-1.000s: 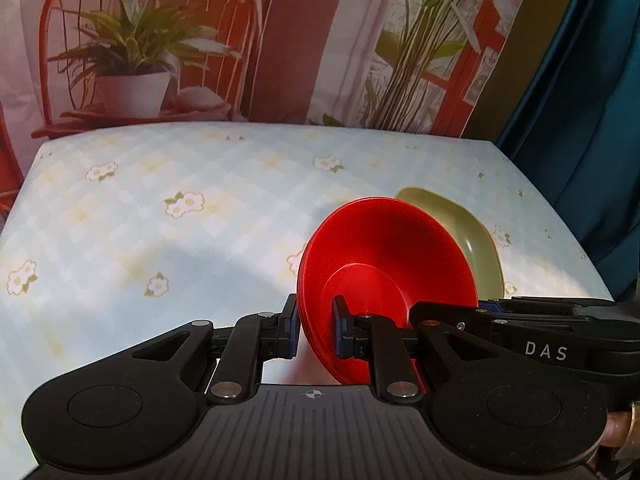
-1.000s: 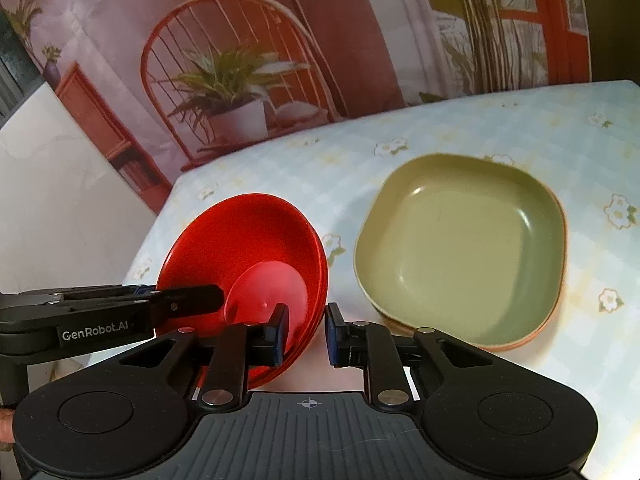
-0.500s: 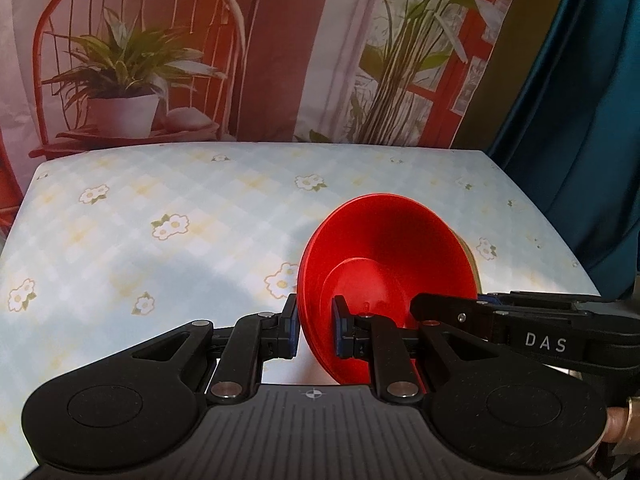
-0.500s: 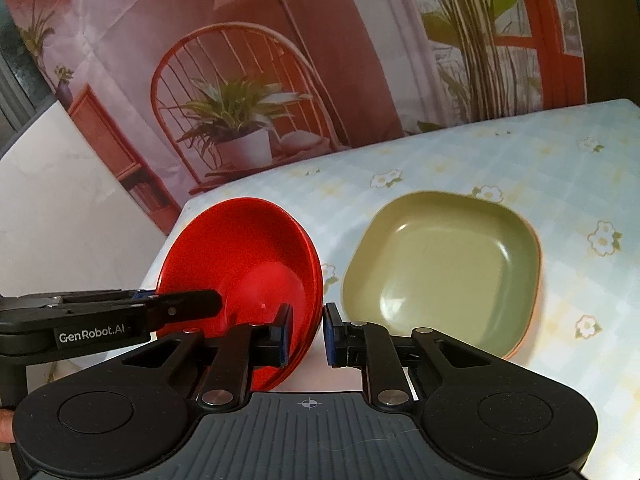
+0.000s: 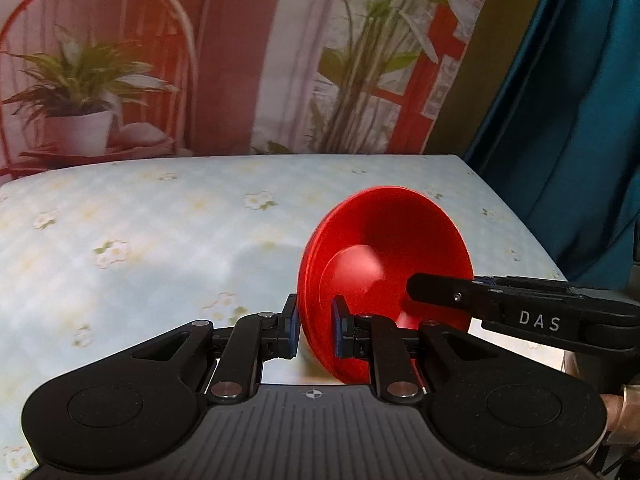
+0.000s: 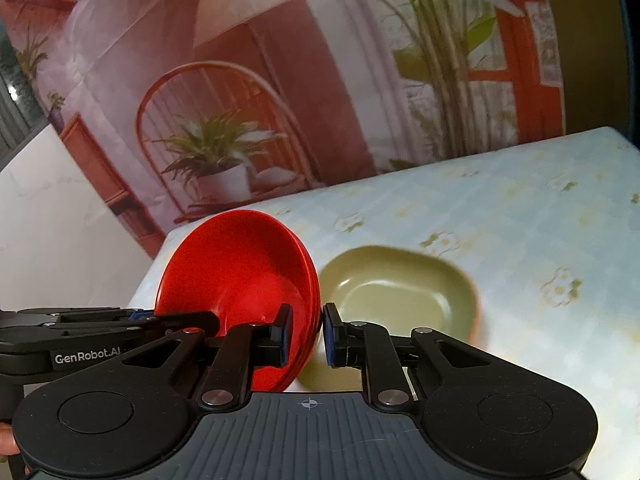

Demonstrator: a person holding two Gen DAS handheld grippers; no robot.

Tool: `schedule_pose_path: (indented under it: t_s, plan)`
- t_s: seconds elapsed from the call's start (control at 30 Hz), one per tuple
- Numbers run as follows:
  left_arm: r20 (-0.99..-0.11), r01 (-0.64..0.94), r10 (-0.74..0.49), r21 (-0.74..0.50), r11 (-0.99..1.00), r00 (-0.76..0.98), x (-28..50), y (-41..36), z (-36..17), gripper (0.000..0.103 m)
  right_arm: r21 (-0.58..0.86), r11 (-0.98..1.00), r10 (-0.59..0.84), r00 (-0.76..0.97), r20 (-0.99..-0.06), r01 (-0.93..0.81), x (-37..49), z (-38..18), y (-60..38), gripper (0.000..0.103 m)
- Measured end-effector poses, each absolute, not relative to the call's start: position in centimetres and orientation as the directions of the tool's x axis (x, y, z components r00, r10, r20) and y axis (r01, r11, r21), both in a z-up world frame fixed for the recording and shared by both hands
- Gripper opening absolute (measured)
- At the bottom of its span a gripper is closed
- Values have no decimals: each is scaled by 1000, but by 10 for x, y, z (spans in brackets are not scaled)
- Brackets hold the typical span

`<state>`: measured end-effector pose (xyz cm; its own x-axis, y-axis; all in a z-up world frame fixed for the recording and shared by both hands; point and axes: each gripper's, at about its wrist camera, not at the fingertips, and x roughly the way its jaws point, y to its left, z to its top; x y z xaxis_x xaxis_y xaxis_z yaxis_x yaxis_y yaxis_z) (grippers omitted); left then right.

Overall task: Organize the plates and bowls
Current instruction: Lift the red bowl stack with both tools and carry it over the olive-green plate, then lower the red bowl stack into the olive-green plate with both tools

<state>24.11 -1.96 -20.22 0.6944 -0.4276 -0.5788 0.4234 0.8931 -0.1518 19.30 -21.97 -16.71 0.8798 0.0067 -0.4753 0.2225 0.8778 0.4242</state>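
Left gripper [image 5: 314, 330]: fingers clamped on the left rim of the red bowl [image 5: 384, 264], one pad inside, one outside.
Right gripper [image 6: 306, 334]: fingers clamped on the opposite rim of the same bowl, same pinch.
Red bowl: held between both grippers above the counter [image 5: 140, 232], tipped steeply, open side facing the left camera; possibly two bowls nested, cannot tell.
Green dish [image 6: 400, 292]: resting on the counter just right of the bowl and a little farther off, square-ish, empty; likely landing spot.
Doing it well: keep both pinches firm and move the hands together, level the bowl before lowering, centre it over the dish.
Risk: uneven release lets the bowl roll off its edge.
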Motion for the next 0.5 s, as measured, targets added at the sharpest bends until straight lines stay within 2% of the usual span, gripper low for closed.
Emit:
schedule_pose_path:
  t_s: [0.5]
  plan:
    - [-645,446,-435,-160,881,628,279,-63,-224,17,430,848,-43,851,-524,308,199,-196,-274,16]
